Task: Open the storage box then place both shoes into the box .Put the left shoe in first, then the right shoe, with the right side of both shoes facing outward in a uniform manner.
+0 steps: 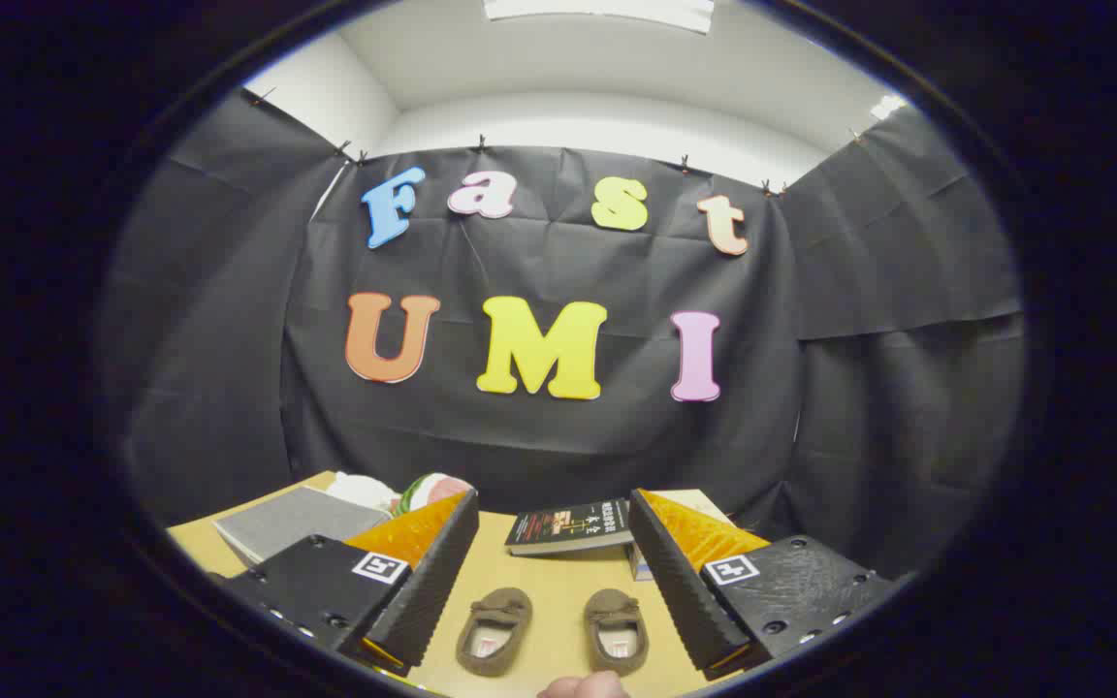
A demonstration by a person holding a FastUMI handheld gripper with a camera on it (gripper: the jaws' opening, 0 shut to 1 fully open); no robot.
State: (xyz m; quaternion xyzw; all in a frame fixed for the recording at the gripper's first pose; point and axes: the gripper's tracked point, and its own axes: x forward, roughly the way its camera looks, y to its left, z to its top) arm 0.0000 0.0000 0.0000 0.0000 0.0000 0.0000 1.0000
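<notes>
The gripper [554, 543] is held above the table [544, 572] with its two fingers spread wide and nothing between their pads; the left finger [432, 572] stands at about 10 o'clock from the pair of shoes, the right finger [680, 582] at about 2 o'clock. Two small brown slipper-type shoes sit side by side on the table in the gap between the fingers, toes pointing away toward the cloth wall: the left-hand shoe [494, 630] and the right-hand shoe [617, 630], near each other but not touching. Neither finger touches a shoe. A bit of a hand [583, 686] shows at 6 o'clock from the shoes, just beside the heel of the right-hand shoe. Beyond the fingertips, at 12 o'clock from the shoes, a dark-covered book [568, 526] lies flat. A pale book [704, 504] lies at its 3 o'clock, partly hidden by the right finger. At 10 o'clock, behind the left finger, rests a grey flat item [292, 522], with some white, green and pink things [423, 490] behind it, too hidden to identify. Whether the grey item is the storage box cannot be told.
</notes>
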